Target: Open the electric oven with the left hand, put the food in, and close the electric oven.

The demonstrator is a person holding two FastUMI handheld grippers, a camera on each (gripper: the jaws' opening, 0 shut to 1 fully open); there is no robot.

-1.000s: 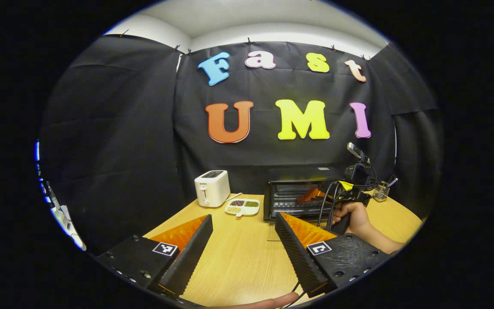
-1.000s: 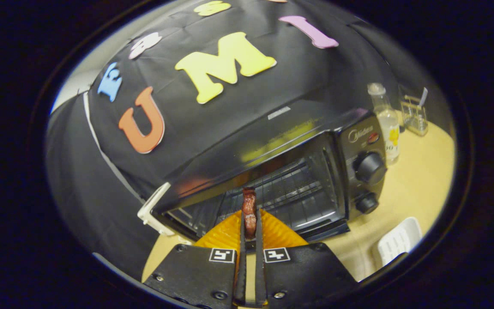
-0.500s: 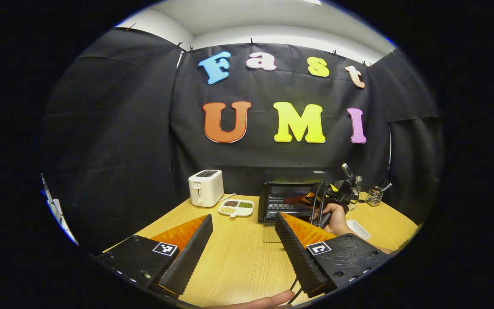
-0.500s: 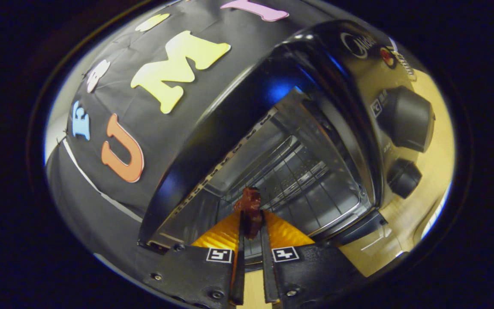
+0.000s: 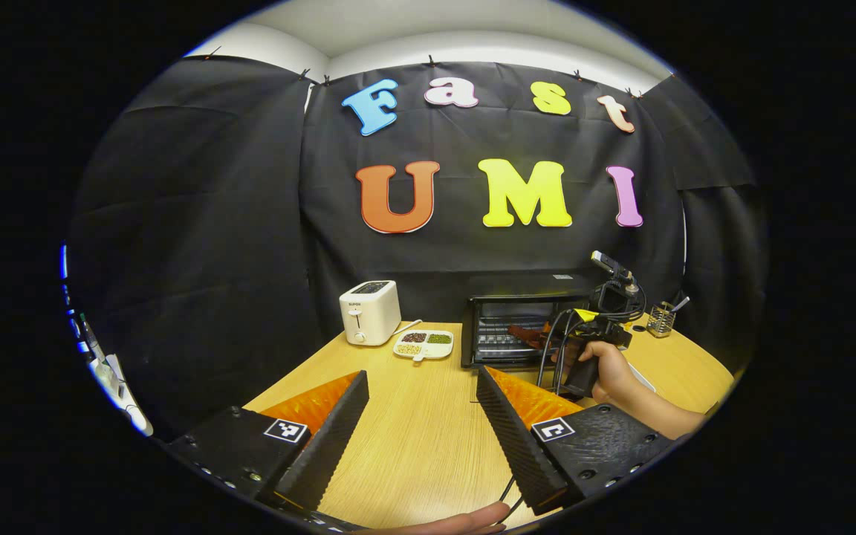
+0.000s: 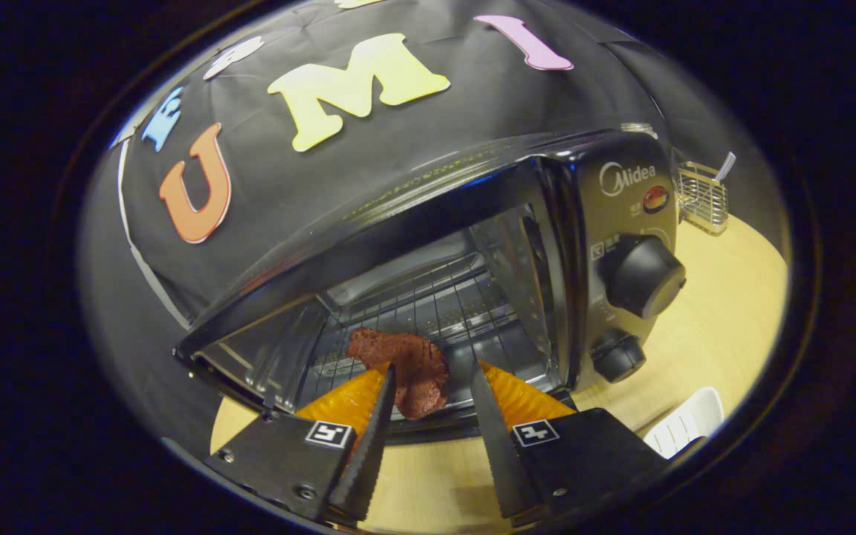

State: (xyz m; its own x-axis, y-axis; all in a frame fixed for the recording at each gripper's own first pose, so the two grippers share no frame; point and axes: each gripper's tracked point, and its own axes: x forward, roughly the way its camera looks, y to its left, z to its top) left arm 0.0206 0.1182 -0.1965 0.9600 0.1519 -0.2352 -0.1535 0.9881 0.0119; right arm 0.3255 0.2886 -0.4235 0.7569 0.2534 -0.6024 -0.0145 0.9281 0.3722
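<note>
Filling the middle of the right gripper view, the electric oven (image 6: 428,282) stands with its cavity exposed, the wire rack (image 6: 428,305) inside plainly readable and two dark knobs (image 6: 640,276) stacked on its control panel at the right of the frame; the left gripper view shows the same oven (image 5: 517,331) only small and far off, right of centre at the back of the wooden table (image 5: 413,438). That left gripper view takes in the wider booth, with a white toaster (image 5: 370,312) left of the oven and a small divided dish (image 5: 423,344) of grains between the two, neither of which can be made out from the right gripper's camera. The left gripper (image 5: 420,431) hangs low in the foreground above bare tabletop, its fingers spread wide with nothing between them. Farther off at the right of that frame, a hand (image 5: 610,371) holds the right gripper (image 5: 547,338) at the oven's mouth. Seen close in the right gripper view, the right gripper (image 6: 428,416) has its fingers parted, and the food (image 6: 406,368), a reddish-brown slab, lies on the front of the rack in the gap between them; whether the left finger's tip touches its edge cannot be told. A wire basket (image 6: 703,197) sits at the upper right of that frame, and a white tray (image 6: 684,431) peeks in at the lower right.
</note>
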